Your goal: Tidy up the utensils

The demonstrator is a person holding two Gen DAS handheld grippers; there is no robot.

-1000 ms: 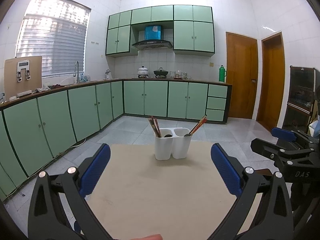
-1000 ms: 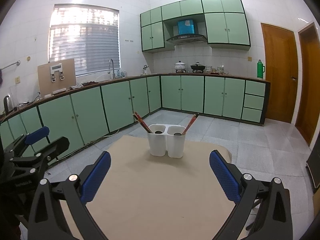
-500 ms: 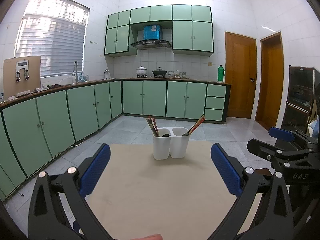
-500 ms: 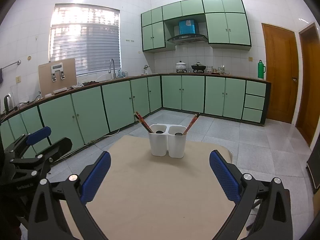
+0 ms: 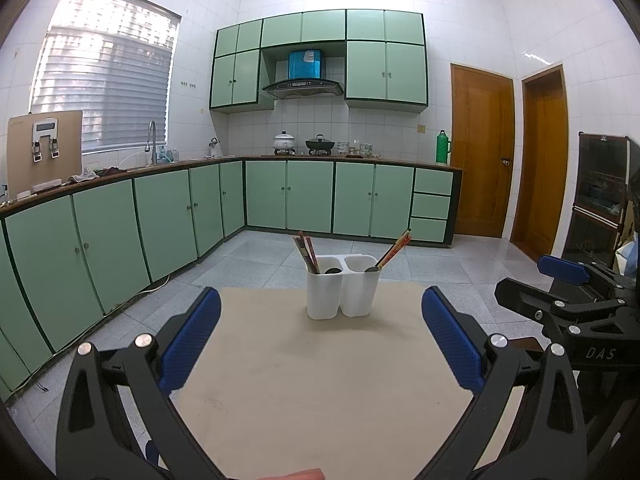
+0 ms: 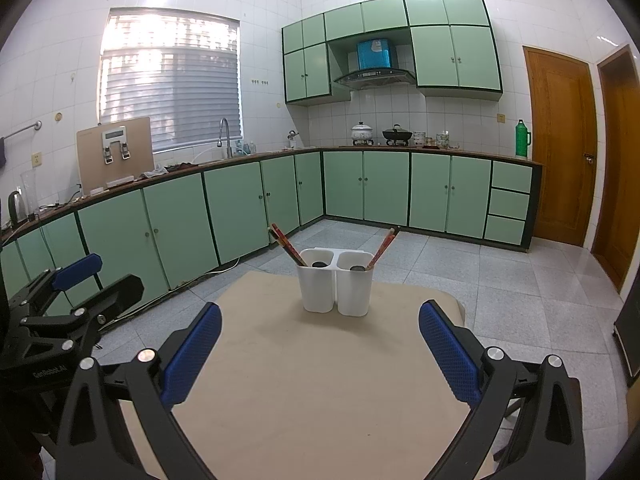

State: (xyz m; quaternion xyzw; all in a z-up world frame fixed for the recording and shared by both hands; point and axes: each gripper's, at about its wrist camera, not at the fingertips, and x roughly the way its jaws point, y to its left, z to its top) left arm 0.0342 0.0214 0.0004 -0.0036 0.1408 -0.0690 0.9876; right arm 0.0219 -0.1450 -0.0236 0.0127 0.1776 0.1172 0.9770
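Both wrist views face the white holder (image 5: 343,292) from nearby, side by side.

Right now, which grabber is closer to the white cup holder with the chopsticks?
Neither clearly. The left gripper and right gripper both hover open, short of the white holder, left slightly left of it, right slightly right.

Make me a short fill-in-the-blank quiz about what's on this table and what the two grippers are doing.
1. The white holder has ____ compartments side by side.
2. Chopsticks lean out of the left compartment, and more chopsticks lean out of the ____ one.
3. The left gripper and right gripper both have jaws that are ____.
4. The holder stands on a ____ table.

Missing words: two; right; open; beige
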